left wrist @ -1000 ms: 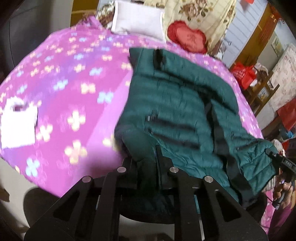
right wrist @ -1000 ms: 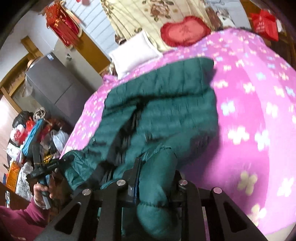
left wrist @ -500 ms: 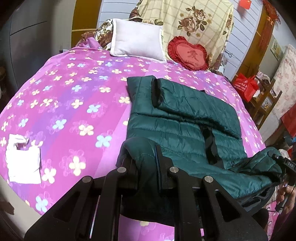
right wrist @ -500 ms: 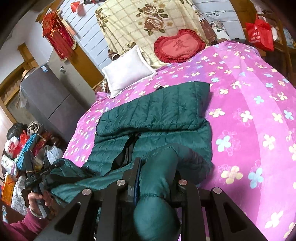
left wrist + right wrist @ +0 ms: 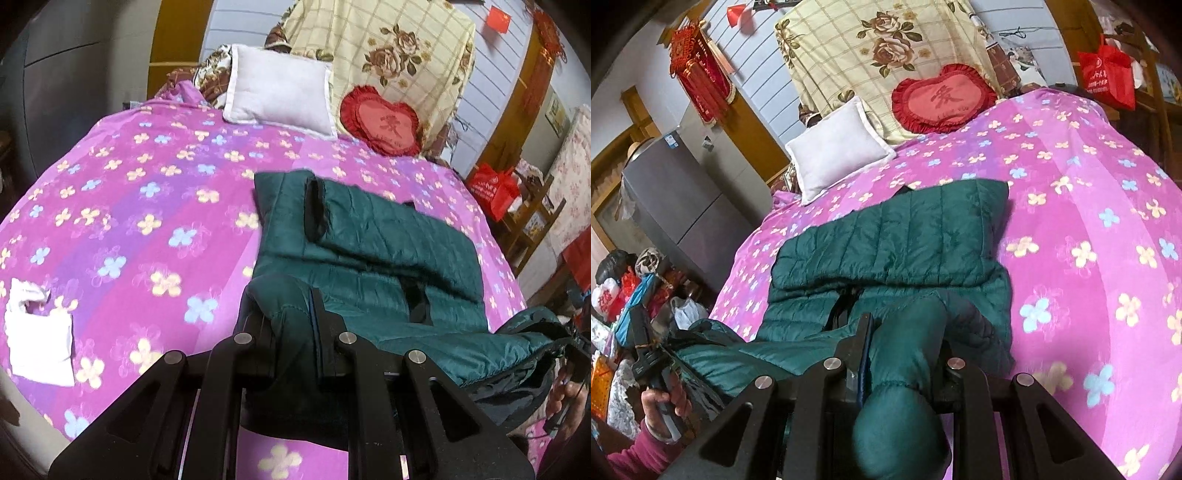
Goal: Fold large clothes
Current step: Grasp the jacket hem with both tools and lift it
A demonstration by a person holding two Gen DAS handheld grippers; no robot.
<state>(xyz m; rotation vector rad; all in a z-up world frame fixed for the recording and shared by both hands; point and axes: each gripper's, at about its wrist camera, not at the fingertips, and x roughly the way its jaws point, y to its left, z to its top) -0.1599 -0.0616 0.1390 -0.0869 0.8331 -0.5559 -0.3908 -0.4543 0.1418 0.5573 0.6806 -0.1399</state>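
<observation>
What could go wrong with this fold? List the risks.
1. The folded sleeve lies loose across the jacket; lifting the near edge could slide it off.
2. The puffy fabric is bunched in the left hand-held gripper and the right hand-held gripper; it might slip out.
3. The jacket's near edge sits at the bed edge, so slack could hang off.

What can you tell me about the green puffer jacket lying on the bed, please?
The green puffer jacket is dark teal with quilted, slightly shiny panels and a dark zipper strip down the middle. It lies on the pink flowered bedspread, with a sleeve folded across its upper part. Its near edge is lifted: the left claw and the right claw are each shut on a bunch of its fabric.
</observation>
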